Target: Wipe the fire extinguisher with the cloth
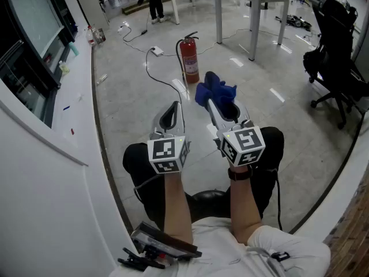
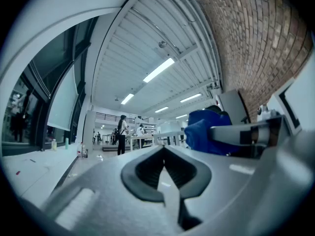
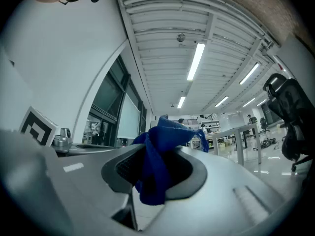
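Ahead of both grippers, head view: the fire extinguisher (image 1: 189,59) stands upright on the grey floor (image 1: 271,114), just beyond the tips and between their two lines. The left gripper (image 1: 174,108) and right gripper (image 1: 215,104) are held side by side, apart, pointing forward over the person's knees. A blue cloth (image 1: 214,90) bunches at the right gripper's tip, close to the extinguisher's base; whether they touch I cannot tell. Only this view shows the extinguisher.

Left gripper view: the left gripper (image 2: 165,154) is clenched, tips meeting, nothing between them. To its right, the cloth (image 2: 204,129) shows as a blue lump on the other gripper's nose. A standing person (image 2: 121,134) is far ahead.

Right gripper view: the right gripper (image 3: 156,146) is clamped on the cloth (image 3: 155,176), which is pinched between the pads, spilling above the tips and hanging down through the hollow behind them. An office chair (image 3: 290,117) is off to its right.
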Motion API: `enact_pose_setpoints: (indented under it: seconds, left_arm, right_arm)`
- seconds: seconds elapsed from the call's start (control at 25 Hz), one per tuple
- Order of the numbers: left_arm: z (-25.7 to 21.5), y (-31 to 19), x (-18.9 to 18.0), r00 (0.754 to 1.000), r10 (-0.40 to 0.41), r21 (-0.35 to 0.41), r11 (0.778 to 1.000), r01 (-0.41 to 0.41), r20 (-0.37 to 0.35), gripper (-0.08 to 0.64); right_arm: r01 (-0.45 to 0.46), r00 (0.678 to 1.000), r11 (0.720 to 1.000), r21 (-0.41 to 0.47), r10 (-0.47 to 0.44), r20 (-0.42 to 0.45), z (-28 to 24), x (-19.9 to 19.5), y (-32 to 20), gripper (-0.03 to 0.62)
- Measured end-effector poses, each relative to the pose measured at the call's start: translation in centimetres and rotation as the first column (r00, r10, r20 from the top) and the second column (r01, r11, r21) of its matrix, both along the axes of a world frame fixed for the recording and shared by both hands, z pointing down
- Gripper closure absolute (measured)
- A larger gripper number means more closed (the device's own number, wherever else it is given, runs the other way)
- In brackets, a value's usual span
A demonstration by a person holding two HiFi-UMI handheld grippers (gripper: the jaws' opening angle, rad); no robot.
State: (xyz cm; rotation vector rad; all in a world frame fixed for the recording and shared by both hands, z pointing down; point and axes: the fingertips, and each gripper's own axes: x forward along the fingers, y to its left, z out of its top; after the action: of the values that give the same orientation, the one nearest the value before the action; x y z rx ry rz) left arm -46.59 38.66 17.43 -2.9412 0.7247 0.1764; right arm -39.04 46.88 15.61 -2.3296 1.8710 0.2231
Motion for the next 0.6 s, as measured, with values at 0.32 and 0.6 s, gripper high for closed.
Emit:
enact_pose_setpoints:
  seconds: [0.32, 0.6]
  left_arm:
    - [1.2, -1.7, 3.1, 0.999, 0.036, -0.06, 0.998, -0.035, 0.02, 0.561]
    - [4.7, -10.8, 7.3, 0.998, -0.009, -0.07, 0.997, 0.014, 0.06, 0.561]
  right_arm:
    - [0.036, 0.999, 0.998, -0.059, -0.034, 0.038, 2.8, 1.9, -3.0, 0.48]
    - [0.044, 0.992, 0.996, -0.076, -0.034, 0.123, 6.5, 7.6, -11.8, 0.48]
